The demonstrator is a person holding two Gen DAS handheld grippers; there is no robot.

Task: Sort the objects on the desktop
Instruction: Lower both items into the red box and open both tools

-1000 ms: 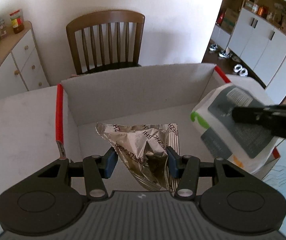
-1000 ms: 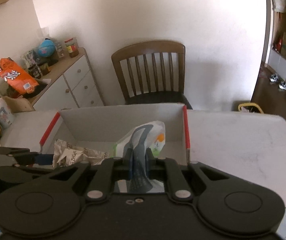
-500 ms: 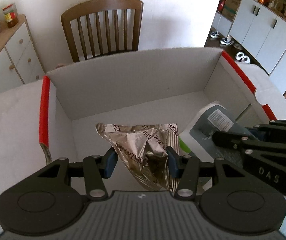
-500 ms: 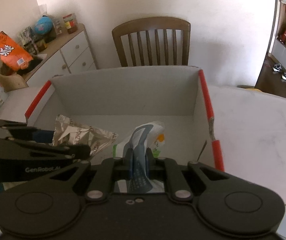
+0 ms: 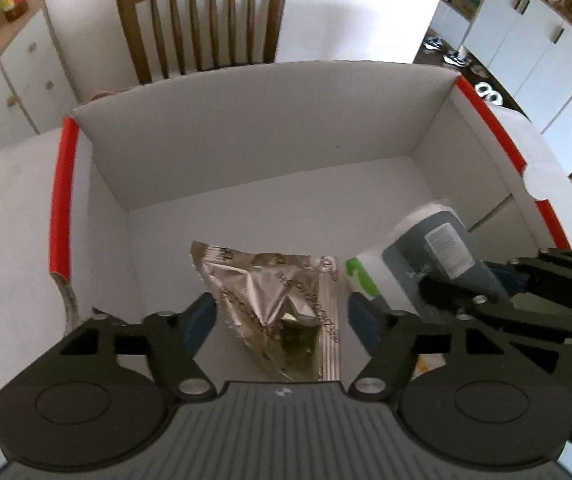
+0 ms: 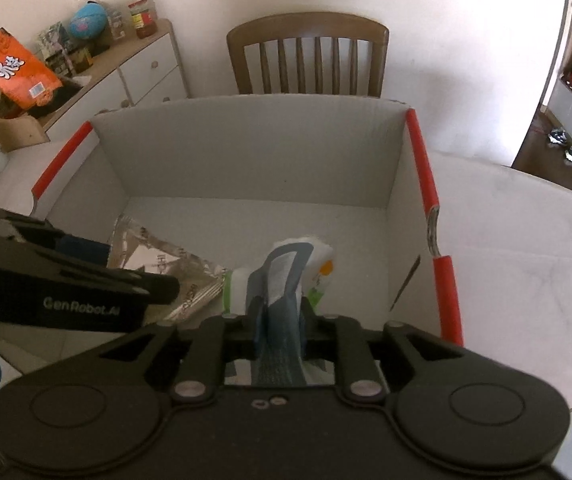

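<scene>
Two handheld grippers reach down into an open white cardboard box (image 5: 246, 152) with red-taped side rims, which sits on a pale surface (image 6: 525, 240).

From the left wrist view, the left gripper (image 5: 282, 316) hangs over the box floor with its fingers spread. They have just been opening. A crinkled silver foil packet (image 5: 282, 300) lies between them, its broad end pointing away toward the far wall of the box. The blue pad of the left finger (image 5: 200, 320) stands just beside the packet's edge, with a sliver of box floor showing between them. The right finger (image 5: 361, 320) stands clear of the packet's other edge. Neither pad presses on the foil.

From the right wrist view, the right gripper (image 6: 280, 320) has its fingers close together, with a white, grey-blue and green pouch (image 6: 286, 276) squeezed upright between them. These fingers have also just been opening a little, yet both pads touch the pouch's sides. The pouch's top rises above the fingertips and its lower end reaches down to the box floor, just right of the foil packet.

Behind the box stands a brown wooden chair (image 6: 307, 56) against a white wall. To the left is a white cabinet (image 6: 142, 76) crowded with jars and an orange snack bag (image 6: 16, 70).
</scene>
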